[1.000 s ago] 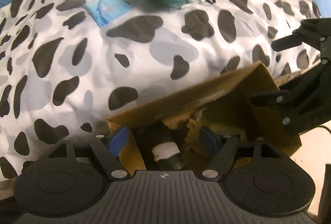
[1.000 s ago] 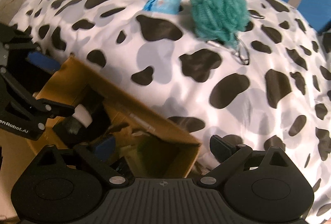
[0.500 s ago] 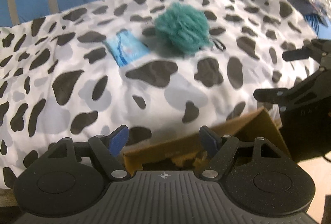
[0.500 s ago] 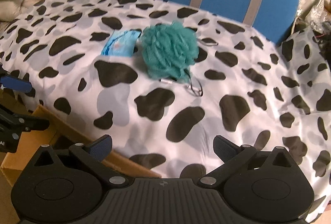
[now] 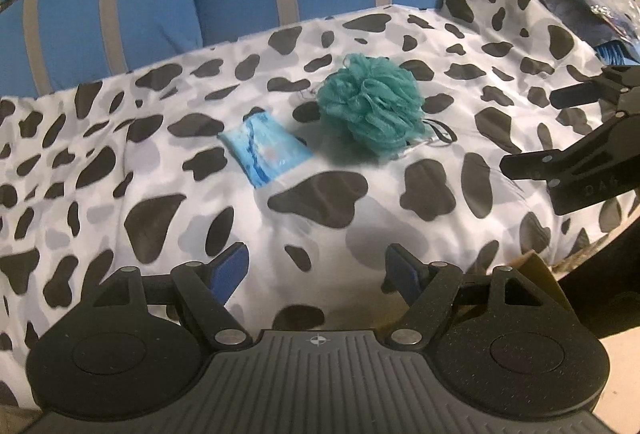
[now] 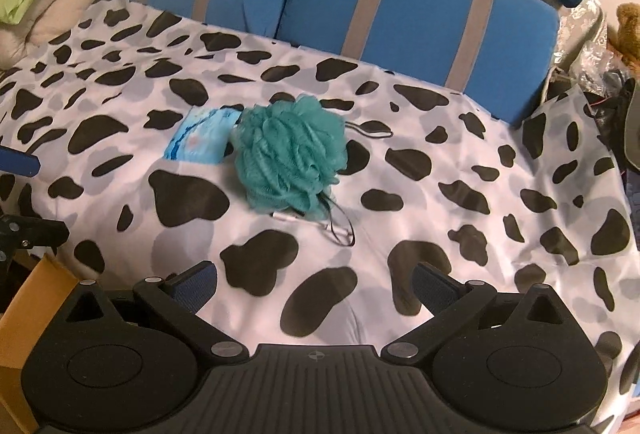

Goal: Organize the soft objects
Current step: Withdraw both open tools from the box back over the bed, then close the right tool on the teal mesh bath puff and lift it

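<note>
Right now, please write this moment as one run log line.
left gripper: open, empty | right gripper: open, empty | teal mesh bath pouf: on spotted cover | light blue packet: beside pouf

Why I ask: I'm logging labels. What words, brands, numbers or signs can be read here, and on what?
No text reads clearly.
Faint letters on the side of the right gripper, whose empty jaws have just been opening: too blurred to read.
Print on the blue packet: no legible words.
Small crosshair sign: on the left gripper's base.
</note>
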`<state>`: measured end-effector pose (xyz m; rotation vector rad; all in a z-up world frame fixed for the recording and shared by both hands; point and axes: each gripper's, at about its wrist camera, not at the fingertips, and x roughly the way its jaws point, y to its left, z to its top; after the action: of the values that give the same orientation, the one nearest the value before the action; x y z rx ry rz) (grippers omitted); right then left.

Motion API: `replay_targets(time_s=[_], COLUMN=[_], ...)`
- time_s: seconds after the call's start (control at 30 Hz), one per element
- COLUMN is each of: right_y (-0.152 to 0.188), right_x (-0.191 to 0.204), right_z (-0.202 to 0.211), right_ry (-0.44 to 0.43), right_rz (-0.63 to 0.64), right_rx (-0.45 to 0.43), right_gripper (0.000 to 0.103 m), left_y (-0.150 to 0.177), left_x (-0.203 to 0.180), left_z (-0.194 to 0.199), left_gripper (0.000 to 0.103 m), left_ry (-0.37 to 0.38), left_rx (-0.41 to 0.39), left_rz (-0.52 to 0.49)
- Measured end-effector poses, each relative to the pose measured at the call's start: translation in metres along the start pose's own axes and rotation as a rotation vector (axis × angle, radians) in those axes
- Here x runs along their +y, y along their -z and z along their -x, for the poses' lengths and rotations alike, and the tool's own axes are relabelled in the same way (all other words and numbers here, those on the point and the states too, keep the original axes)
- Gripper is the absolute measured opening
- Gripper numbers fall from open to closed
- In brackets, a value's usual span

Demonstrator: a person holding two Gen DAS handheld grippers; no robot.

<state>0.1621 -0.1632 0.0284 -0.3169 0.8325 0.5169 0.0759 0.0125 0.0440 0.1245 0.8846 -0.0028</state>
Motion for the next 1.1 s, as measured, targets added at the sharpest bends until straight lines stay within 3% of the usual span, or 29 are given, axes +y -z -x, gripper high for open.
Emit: replay_targets(time_s=[0.23,1.1], right_y=[-0.011,-0.069], right_x=[-0.006,-0.015], right_z=[-0.018,-0.096], right_ry=[-0.014,-0.102], right_rz=[0.007,0.034], right_rx=[-0.012,-0.022], right_gripper=[0.103,0.103], left_y=[-0.013,-0.065], left_x=[0.009,0.069], left_z=[-0.017,-0.069], left_gripper=[0.075,0.075], left_ry=[-0.002,-0.005], left_rx=[-0.018,-0.005], left_rz=[-0.009,0.130])
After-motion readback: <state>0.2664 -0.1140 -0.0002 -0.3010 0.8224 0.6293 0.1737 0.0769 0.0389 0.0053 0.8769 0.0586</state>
